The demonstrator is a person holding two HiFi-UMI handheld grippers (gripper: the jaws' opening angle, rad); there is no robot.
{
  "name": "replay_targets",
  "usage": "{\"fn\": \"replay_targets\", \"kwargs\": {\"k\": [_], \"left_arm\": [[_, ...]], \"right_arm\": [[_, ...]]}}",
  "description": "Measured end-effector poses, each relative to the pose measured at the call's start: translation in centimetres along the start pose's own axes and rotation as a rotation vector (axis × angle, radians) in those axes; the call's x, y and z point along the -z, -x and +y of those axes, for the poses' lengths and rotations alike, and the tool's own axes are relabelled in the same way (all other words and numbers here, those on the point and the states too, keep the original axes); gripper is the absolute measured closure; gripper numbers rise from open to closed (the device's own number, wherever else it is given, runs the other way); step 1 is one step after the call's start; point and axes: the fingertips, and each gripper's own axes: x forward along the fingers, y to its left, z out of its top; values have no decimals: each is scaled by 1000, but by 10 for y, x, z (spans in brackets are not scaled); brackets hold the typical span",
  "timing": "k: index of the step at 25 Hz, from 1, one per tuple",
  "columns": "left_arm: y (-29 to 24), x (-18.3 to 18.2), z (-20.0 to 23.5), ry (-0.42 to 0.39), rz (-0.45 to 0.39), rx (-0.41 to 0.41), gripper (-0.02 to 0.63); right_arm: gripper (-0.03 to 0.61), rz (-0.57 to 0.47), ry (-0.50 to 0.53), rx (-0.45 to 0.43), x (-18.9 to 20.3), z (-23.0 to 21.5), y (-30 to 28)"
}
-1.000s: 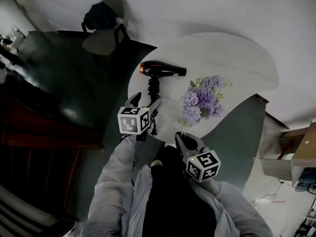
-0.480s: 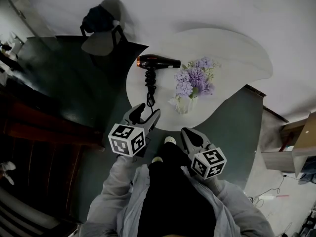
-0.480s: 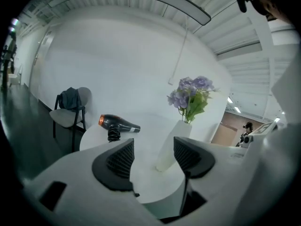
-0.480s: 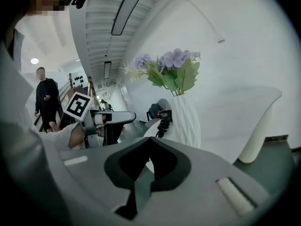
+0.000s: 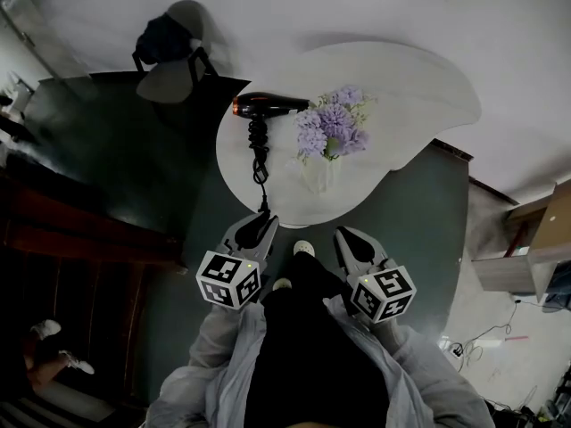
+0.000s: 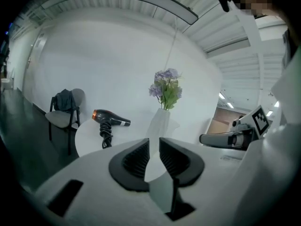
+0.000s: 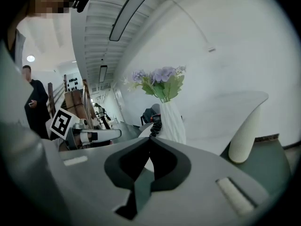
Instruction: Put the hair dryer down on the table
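The black hair dryer point(image 5: 272, 105) lies on its side at the left of the white table point(image 5: 419, 87), its coiled cord point(image 5: 259, 150) trailing toward me. In the left gripper view the hair dryer point(image 6: 110, 119) rests well beyond the jaws. My left gripper point(image 5: 259, 226) hangs off the table's near edge; its jaws are closing to a narrow gap with nothing between them. My right gripper point(image 5: 348, 237) is beside it, shut and empty, its tips touching in the right gripper view point(image 7: 149, 139).
A white vase of purple flowers point(image 5: 323, 136) stands mid-table next to the dryer. A chair with a dark garment point(image 5: 169, 52) sits beyond the table's left end. The table's white pedestal point(image 7: 244, 135) stands on dark green floor. A person point(image 7: 35, 102) stands far off.
Both grippers have drawn back from the table toward my body. The left jaws have narrowed from wide open. The hair dryer stays lying on the table.
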Motion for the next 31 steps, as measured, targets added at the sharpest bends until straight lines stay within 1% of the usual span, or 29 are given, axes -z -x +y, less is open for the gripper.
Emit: {"fn": "replay_targets", "kwargs": {"k": [2,3,8,14,19,31], "left_arm": [[1,5,-3,-14,3,5,610],[1,8,-5,-19,9,7,614],[6,14,-2,-3,18,-18,614],[7,16,7,0,23,-52,614],[5,18,10,21,26,-52,614],[-3,15,14,22,32,-46,614]], "right_arm": [[569,-3,-10,11,2,-4,5],[569,-2,-14,16,3,-6,7],[569,19,18,38,8,-8,11],[569,31,24,39,11,-9,8],[569,38,24,31,11,-8,3],[569,45,21,28,10,-10,-3]]}}
